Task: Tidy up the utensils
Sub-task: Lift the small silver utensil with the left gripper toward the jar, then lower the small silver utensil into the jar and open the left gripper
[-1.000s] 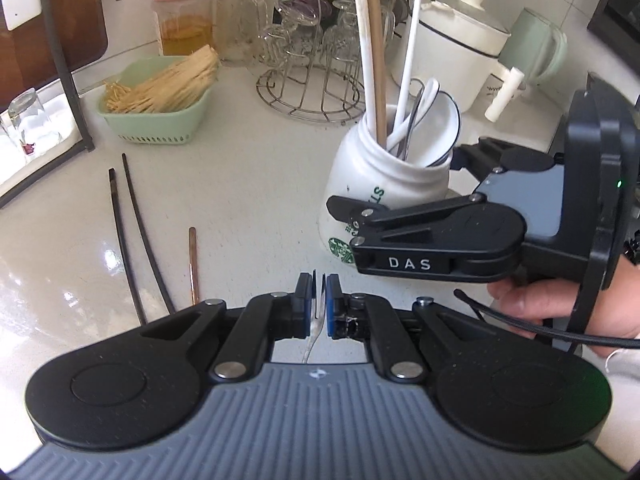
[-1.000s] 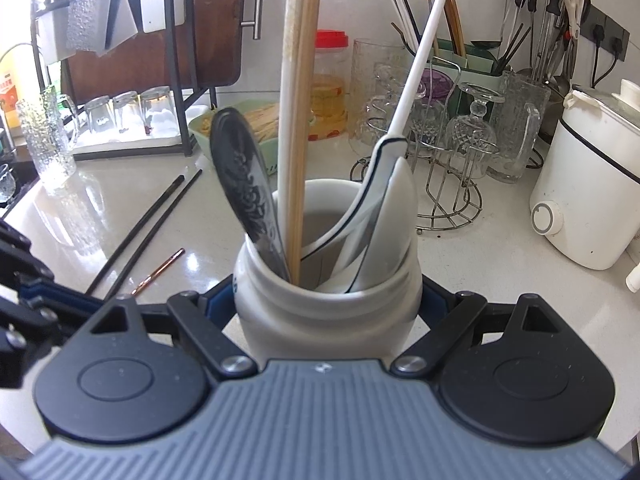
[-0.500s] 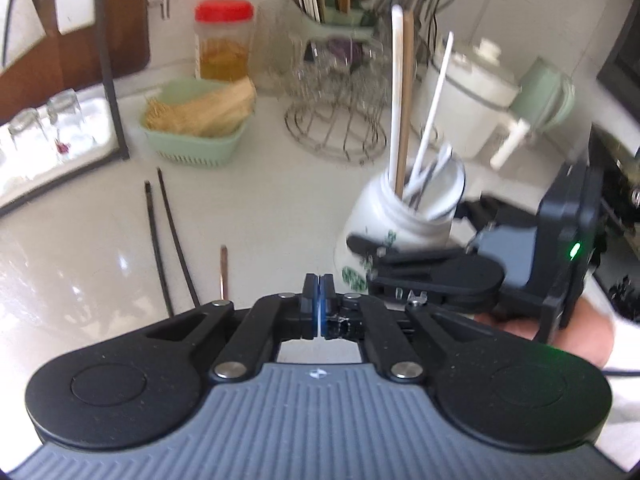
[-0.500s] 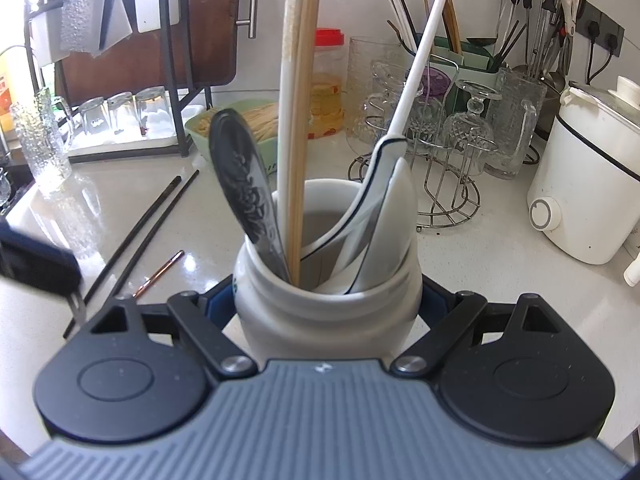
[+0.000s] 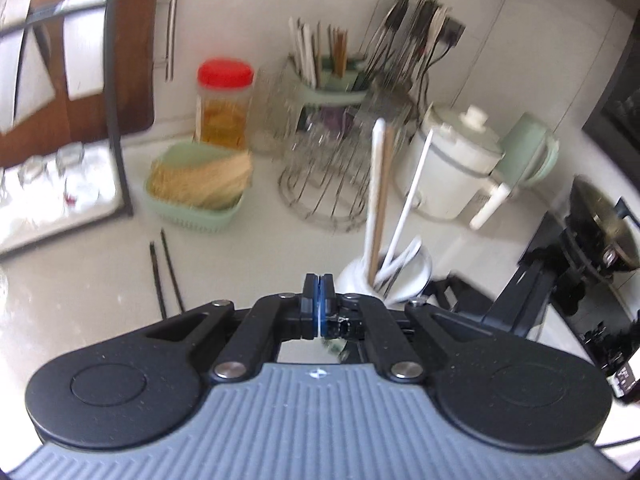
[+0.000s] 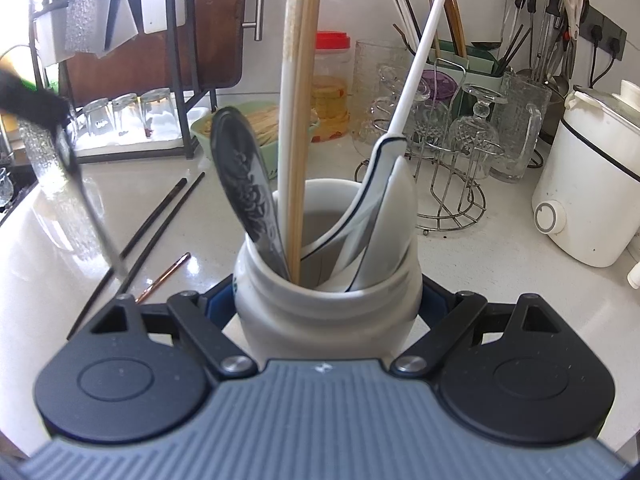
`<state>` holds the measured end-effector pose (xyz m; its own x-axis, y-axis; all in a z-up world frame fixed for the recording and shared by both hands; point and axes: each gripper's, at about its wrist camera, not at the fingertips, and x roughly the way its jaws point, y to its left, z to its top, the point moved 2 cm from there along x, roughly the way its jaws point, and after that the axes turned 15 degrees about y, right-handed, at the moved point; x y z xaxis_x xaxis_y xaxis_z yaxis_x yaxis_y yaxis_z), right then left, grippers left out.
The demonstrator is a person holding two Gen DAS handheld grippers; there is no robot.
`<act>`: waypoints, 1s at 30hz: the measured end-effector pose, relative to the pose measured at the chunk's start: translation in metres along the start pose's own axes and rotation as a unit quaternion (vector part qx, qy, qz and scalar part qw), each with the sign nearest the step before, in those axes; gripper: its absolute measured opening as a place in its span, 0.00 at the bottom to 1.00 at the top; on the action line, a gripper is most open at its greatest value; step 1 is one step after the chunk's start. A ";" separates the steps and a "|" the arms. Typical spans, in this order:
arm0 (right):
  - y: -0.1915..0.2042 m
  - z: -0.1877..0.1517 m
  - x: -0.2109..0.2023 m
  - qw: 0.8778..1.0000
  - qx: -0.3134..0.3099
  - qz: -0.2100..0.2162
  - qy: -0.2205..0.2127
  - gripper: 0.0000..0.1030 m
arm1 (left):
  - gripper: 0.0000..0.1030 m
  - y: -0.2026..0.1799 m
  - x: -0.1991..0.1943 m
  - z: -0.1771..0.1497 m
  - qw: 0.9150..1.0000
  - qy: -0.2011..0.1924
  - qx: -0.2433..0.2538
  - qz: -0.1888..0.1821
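– Holding anything, that left gripper (image 5: 319,304)?
– Yes, its jaws are pinched right together on a thin metal utensil (image 6: 86,208), too blurred to name. It hangs steeply from the jaws, lower end slanting towards the jar (image 6: 320,332)
– And the jar?
– On the counter (image 6: 480,264), clamped at both sides by the right gripper (image 6: 328,302), just right of the left one and lower
– Room inside?
– I'd say a gap mid-mouth, between the tall chopsticks (image 6: 298,120) and the white spoons (image 6: 384,216). The dark spoon (image 6: 244,184) crowds the near left rim, so it should go in from above, upright. Two black chopsticks (image 6: 160,216) lie loose left of it
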<state>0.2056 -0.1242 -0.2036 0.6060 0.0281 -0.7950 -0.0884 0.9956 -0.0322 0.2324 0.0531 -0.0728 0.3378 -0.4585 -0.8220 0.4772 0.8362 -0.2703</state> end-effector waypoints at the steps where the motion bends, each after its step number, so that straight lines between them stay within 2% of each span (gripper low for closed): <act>1: 0.000 0.000 0.000 1.000 0.001 0.000 0.000 0.89 | 0.00 -0.002 -0.006 0.005 1.000 -0.006 0.000 -0.006; 9: 0.001 0.000 0.000 1.000 0.001 0.000 0.000 0.89 | 0.00 -0.025 -0.046 0.047 0.997 -0.052 0.016 -0.051; 15: 0.001 0.000 0.000 1.000 0.000 -0.001 -0.001 0.89 | 0.00 -0.046 -0.061 0.069 0.992 -0.072 0.030 -0.097; 21: 0.001 0.000 0.000 1.000 0.000 0.000 -0.001 0.89 | 0.00 -0.065 -0.038 0.072 0.991 -0.043 0.053 -0.115; 30: 0.000 -0.001 -0.001 1.000 0.000 -0.001 -0.002 0.89 | 0.00 -0.068 0.020 0.057 0.992 0.021 0.065 -0.109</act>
<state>0.2046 -0.1242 -0.2037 0.6093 0.0267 -0.7925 -0.0868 0.9957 -0.0332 0.2530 -0.0298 -0.0421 0.1822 -0.6081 -0.7727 0.6364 0.6720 -0.3787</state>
